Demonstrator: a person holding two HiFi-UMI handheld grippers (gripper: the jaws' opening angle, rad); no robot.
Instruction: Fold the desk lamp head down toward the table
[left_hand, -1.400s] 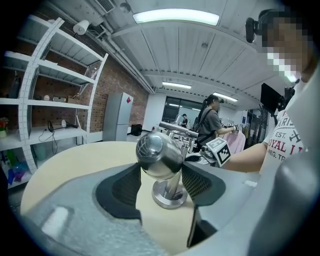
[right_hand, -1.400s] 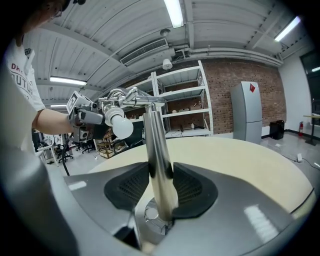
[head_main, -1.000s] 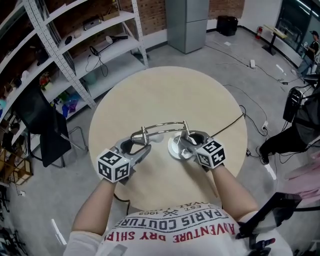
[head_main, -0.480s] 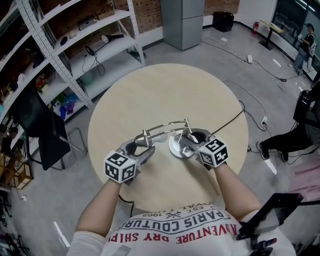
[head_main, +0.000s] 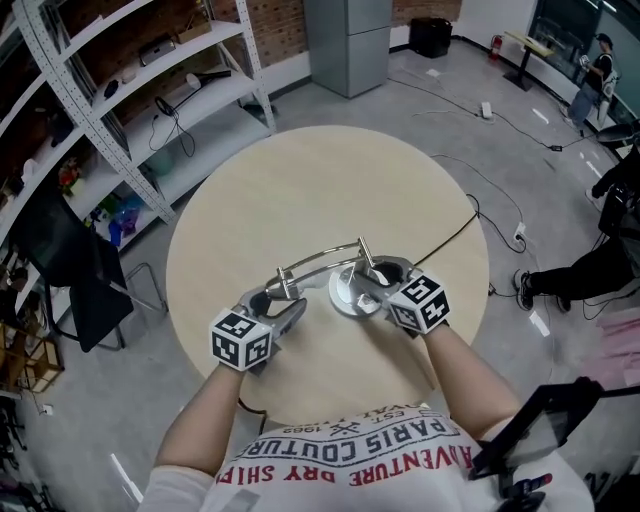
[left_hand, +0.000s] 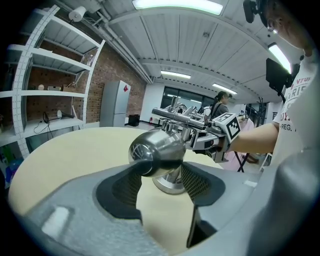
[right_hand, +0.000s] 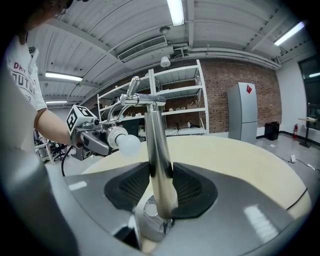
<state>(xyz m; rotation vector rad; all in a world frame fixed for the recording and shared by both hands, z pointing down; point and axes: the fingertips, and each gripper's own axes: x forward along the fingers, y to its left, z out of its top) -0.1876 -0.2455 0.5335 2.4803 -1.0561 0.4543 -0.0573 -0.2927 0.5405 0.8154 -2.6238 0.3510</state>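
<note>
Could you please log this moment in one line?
left gripper: grips chrome dome-shaped lamp head | right gripper: grips chrome upright lamp post

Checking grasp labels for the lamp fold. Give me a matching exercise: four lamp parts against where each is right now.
1. head
2. post
3. base
4. cable

A. flat on the table
B. clamped in the right gripper
C. runs off the table's edge
D. clamped in the left gripper

Pairs: 1-D, 2-B, 3-A, 4-C
</note>
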